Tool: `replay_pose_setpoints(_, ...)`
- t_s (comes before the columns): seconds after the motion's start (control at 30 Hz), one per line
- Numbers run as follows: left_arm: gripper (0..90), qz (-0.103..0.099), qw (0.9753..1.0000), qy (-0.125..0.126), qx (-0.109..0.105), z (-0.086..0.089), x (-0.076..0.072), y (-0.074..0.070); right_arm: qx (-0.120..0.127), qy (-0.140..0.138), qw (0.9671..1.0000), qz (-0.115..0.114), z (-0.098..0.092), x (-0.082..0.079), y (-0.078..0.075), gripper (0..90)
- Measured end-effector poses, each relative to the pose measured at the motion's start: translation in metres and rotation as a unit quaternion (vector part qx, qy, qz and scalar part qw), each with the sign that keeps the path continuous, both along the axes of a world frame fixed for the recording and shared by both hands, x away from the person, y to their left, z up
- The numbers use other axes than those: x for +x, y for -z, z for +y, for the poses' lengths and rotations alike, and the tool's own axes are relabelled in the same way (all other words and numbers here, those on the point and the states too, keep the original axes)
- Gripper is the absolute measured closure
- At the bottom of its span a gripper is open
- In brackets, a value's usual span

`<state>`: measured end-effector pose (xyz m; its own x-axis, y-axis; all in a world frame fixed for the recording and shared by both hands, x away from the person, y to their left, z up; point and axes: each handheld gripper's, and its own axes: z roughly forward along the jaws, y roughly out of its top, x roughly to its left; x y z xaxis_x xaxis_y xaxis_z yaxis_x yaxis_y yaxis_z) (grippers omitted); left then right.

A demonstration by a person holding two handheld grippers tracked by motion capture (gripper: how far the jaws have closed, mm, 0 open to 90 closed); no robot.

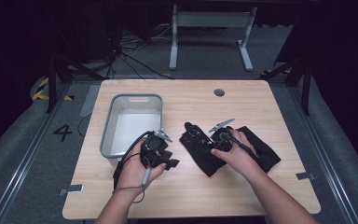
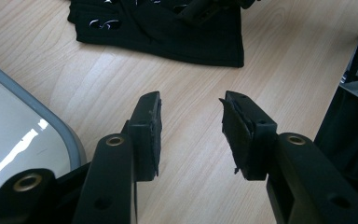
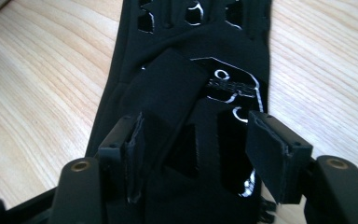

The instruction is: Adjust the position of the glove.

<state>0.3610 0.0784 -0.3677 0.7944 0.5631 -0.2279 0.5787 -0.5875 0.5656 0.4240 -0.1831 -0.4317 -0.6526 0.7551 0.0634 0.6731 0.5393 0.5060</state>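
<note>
High view showed the right tool (image 1: 216,140) (jaws apart) over a black fabric glove (image 1: 196,145) on the light wooden tabletop (image 1: 261,186); the left tool (image 2: 190,133) hung released beside a grey plastic bin (image 1: 133,101).

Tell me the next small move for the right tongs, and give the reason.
Probably close the right tongs on the black glove. Their jaws stand open, straddling the glove's wrist strap as it lies flat on the table, so nothing is gripped yet. The left tongs are open over bare wood beside the grey bin.
</note>
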Motion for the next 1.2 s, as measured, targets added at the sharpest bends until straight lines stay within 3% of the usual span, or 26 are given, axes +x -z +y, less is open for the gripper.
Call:
replay_pose_setpoints(0.27,57.3,0.002,1.0000,0.002,0.004,-0.001,0.000,0.002,-0.021,0.003,0.9997,-0.008,0.010,-0.003,0.008,36.9)
replay_pose_setpoints(0.53,56.1,0.001,1.0000,0.000,0.004,0.000,0.001,0.002,-0.041,0.009,0.9989,-0.021,0.014,-0.005,0.009,42.2)
replay_pose_setpoints(0.9,55.8,0.002,1.0000,0.002,0.005,-0.001,0.000,0.002,-0.049,0.004,0.9986,-0.018,0.005,0.003,0.006,69.5)
replay_pose_setpoints(1.2,55.5,0.003,1.0000,-0.001,0.002,-0.001,0.001,0.002,-0.043,-0.006,0.9988,-0.025,0.001,0.004,0.005,77.3)
